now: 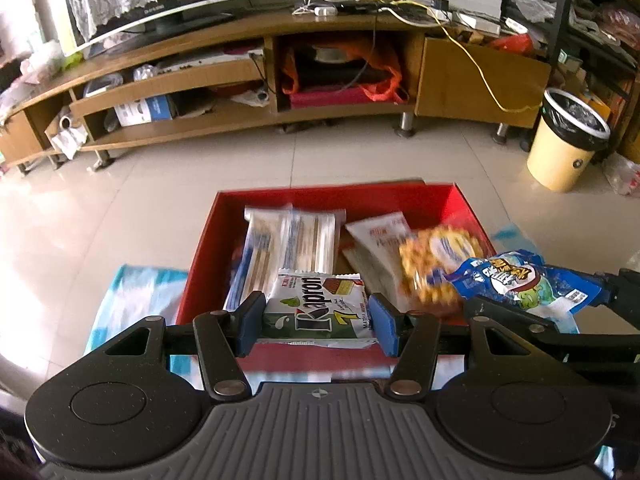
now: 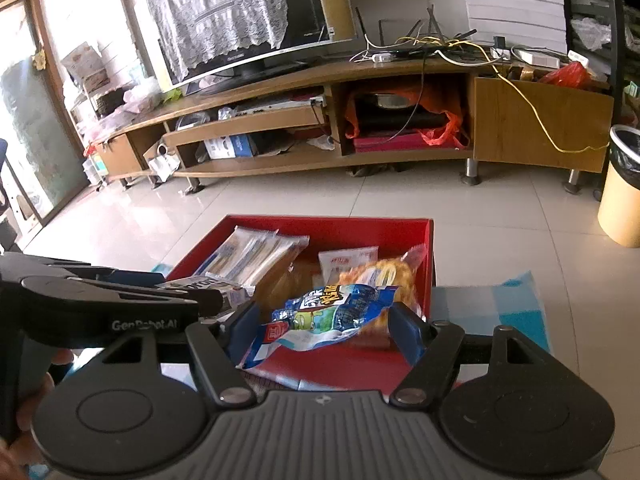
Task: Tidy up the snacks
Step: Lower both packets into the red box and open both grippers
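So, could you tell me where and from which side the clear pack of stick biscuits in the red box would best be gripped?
Probably across its narrow width near the middle, coming from above. The clear stick pack lies flat and long in the red box, beside the left wall, so its short sides fit a hand-held gripper better than its ends.

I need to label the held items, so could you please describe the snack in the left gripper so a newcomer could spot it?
Start at the red box on the floor. At its near edge, the left gripper clamps a flat wafer packet. Unlike the puffy blue bag in the right gripper, it is white and green with bold "Kapron" lettering.
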